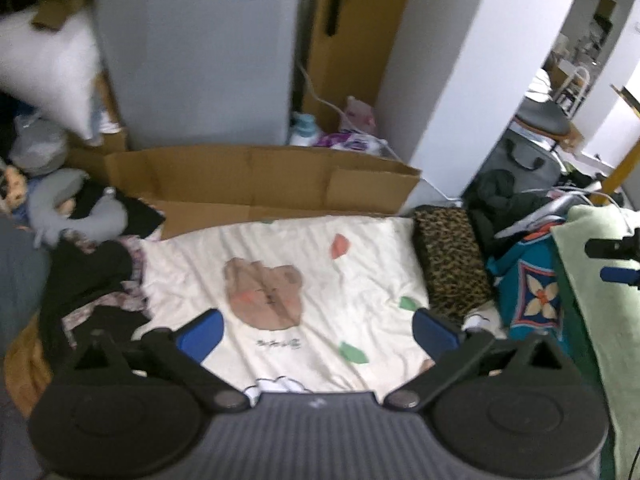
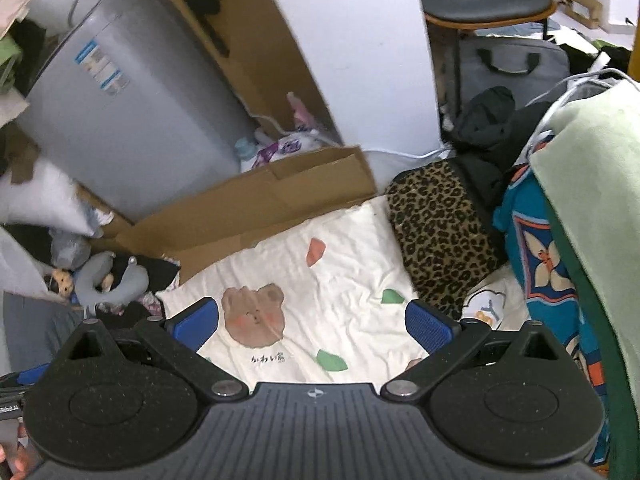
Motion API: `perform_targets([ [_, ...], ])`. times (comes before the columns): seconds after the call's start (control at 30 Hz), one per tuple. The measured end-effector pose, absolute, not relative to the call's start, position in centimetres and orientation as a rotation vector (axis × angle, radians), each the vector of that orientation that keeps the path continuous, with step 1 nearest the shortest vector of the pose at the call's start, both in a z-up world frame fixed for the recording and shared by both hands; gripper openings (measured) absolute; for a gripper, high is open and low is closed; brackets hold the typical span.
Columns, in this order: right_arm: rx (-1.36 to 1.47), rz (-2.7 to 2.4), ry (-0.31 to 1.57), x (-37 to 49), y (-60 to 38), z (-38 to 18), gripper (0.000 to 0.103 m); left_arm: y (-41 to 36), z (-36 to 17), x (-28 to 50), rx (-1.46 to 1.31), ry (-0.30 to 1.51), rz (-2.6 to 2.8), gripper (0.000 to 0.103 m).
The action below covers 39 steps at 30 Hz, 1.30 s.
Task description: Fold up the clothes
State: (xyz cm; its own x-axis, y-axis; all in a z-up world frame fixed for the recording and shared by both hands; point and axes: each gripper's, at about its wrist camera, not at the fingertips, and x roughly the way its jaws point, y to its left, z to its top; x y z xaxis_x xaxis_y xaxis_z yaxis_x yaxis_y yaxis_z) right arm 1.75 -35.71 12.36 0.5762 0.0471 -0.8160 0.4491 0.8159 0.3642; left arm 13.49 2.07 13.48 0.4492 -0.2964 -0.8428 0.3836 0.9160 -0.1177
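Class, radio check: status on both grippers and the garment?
Left gripper open, empty. Right gripper open, empty. Cream bear-print shirt flat, unfolded. Leopard-print garment at its right edge.

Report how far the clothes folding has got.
Done: the leopard-print garment looks folded beside the white bear-print garment, which lies spread flat. In hand: nothing; left gripper and right gripper are open above it. Left: folding it and the dark pile.
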Motion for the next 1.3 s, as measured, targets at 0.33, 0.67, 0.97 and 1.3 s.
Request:
perform_targets([
  [0.33, 0.517, -0.213, 0.965, 1.9, -28.8, 9.2, 0.102, 6.6, 11.7, 10.7, 0.068, 0.981, -0.335, 0.102],
  [0.67, 0.461, -0.203, 0.917, -0.4, -24.3, 7.1, 0.102, 5.6, 8.4, 6.3, 0.091, 0.961, -0.367, 0.102],
  [0.97, 0.327, -0.184, 0.895, -2.9, -23.0, 5.4, 0.102, 5.3, 7.3, 3.5, 0.048, 0.932, -0.343, 0.102],
  [1.3, 0.260, -0.154, 0.924, -3.4, -21.8, 3.2, 0.102, 5.4, 5.5, 3.0, -0.036, 0.868, -0.199, 0.102],
])
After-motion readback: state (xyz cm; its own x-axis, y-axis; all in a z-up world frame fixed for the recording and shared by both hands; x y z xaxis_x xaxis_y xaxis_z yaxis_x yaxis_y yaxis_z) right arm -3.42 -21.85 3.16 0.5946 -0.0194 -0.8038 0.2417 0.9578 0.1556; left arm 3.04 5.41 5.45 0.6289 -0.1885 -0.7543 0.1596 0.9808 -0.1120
